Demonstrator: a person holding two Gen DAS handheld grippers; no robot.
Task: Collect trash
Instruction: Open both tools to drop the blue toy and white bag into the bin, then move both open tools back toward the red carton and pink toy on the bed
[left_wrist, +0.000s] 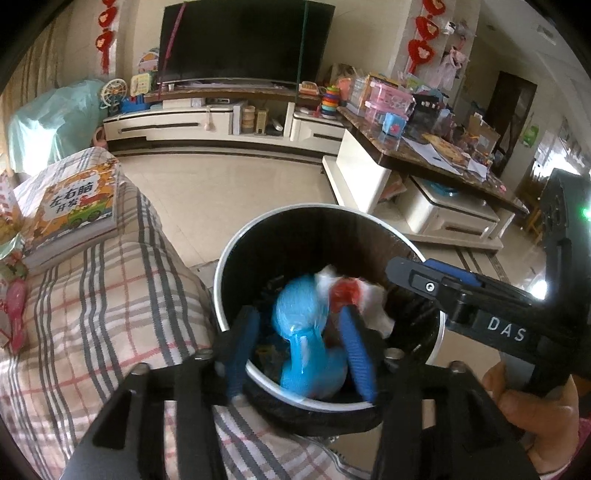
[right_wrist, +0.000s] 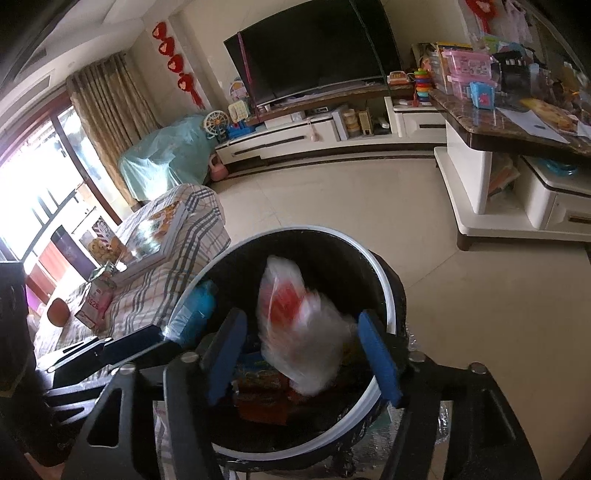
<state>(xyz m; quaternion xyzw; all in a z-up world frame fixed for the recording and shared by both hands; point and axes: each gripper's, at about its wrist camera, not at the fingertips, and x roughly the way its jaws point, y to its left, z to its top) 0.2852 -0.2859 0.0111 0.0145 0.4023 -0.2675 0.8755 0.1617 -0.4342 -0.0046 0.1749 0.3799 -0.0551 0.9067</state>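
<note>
Pale tile floor (right_wrist: 332, 199) mid-room. Dark TV (left_wrist: 243, 38) at 12 o'clock on a long white low cabinet (left_wrist: 221, 127) w/ toys. Marble-top table (right_wrist: 517, 125) at 2 o'clock, cluttered w/ boxes. Plaid-covered sofa (left_wrist: 92, 295) at 9, book (left_wrist: 74, 214) on it. Bright window (right_wrist: 33, 177) w/ tan curtain (right_wrist: 107, 110) at 10. Red knot ornaments (right_wrist: 173, 62) on cream wall.

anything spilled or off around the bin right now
Nothing has spilled outside the bin. The blue wrapper and the white and red bag are blurred between open gripper fingers above its mouth, apparently dropping in. More wrappers lie inside.
</note>
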